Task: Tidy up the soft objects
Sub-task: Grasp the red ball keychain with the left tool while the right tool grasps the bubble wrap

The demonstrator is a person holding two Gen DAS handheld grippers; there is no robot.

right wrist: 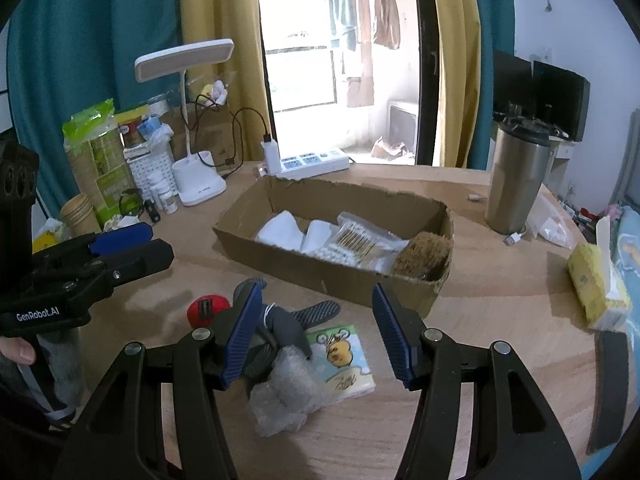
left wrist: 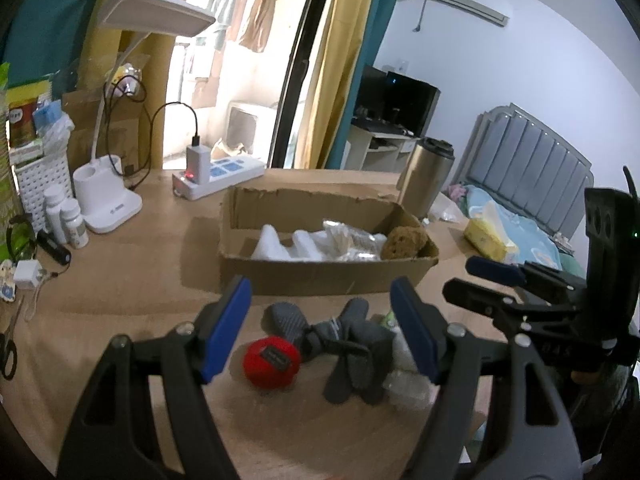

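Observation:
A cardboard box [left wrist: 320, 276] [right wrist: 332, 276] on the wooden table holds white cloths [right wrist: 296, 232], a packet of cotton swabs [right wrist: 356, 240] and a brown sponge [left wrist: 402, 242] [right wrist: 422, 256]. In front of it lie a red ball [left wrist: 272, 362] [right wrist: 208, 310], grey socks [left wrist: 348, 344] [right wrist: 288, 328], bubble wrap [right wrist: 284, 396] and a tissue pack with a bee picture [right wrist: 344, 356]. My left gripper [left wrist: 320, 332] is open above the ball and socks. My right gripper [right wrist: 316, 336] is open above the socks and tissue pack. Both are empty.
A steel tumbler [right wrist: 516, 180], a yellow tissue pack [right wrist: 596, 284], a power strip [right wrist: 312, 162], a white desk lamp [right wrist: 200, 184], pill bottles [left wrist: 68, 220], a white basket [right wrist: 150, 164] and paper cups [right wrist: 80, 212] ring the table. Scissors [left wrist: 8, 352] lie at the left edge.

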